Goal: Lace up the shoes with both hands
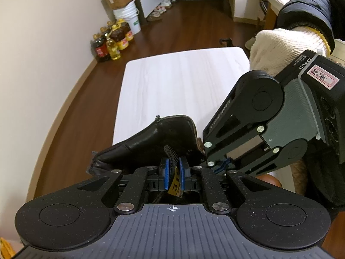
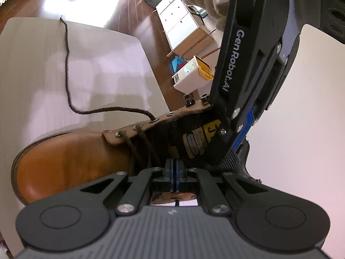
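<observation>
My left gripper (image 1: 173,169) pinches the boot's tongue (image 1: 172,151) between its blue pads, lifting it near me. My right gripper (image 2: 174,170) has its pads pressed together; I think a lace strand is caught there, though the view is too tight to be sure. The brown boot (image 2: 64,151) lies on the white table (image 2: 107,60), toe to the left. One dark lace (image 2: 68,64) trails from an eyelet toward the far edge.
</observation>
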`<control>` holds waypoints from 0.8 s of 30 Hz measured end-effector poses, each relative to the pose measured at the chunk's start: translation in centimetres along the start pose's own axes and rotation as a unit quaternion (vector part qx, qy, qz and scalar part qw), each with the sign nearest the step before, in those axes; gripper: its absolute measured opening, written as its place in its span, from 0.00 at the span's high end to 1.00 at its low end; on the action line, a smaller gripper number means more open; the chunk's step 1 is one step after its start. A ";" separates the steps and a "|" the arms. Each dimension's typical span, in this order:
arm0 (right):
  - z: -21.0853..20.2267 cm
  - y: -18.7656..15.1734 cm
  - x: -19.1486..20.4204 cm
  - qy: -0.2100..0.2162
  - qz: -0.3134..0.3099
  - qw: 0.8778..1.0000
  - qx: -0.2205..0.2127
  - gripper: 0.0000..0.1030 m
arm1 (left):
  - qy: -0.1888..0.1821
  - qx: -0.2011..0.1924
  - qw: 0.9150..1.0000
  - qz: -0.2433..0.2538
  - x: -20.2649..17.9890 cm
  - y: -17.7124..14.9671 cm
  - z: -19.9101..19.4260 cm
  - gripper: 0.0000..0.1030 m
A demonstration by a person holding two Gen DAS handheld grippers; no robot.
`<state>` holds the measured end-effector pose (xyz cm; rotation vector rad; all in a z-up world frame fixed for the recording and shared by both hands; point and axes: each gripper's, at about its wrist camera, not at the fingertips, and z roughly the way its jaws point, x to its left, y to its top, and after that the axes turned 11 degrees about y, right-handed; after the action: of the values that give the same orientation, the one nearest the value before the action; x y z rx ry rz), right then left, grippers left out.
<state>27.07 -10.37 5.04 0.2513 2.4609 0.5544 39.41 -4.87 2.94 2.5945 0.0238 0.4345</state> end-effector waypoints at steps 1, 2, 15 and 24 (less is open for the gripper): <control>-0.1 -0.1 0.0 0.000 -0.004 1.000 -0.003 0.96 | 0.000 -0.001 1.000 0.000 0.0 0.0 0.0 0.89; -0.2 -0.2 0.0 0.000 -0.005 1.000 -0.006 0.96 | 0.000 -0.001 1.000 -0.001 0.0 0.0 0.0 0.89; -2.7 -0.6 -0.4 -0.008 0.048 0.999 -0.019 0.78 | 0.003 -0.004 1.000 0.001 -0.3 0.0 -0.2 0.89; -3.6 -1.4 -0.6 0.030 0.135 0.990 -0.027 0.79 | 0.005 -0.004 1.000 0.005 -0.6 0.0 -0.2 0.89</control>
<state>25.38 -13.02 7.38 0.5592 2.4810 0.7513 38.78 -4.81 2.96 2.5856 0.0112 0.4494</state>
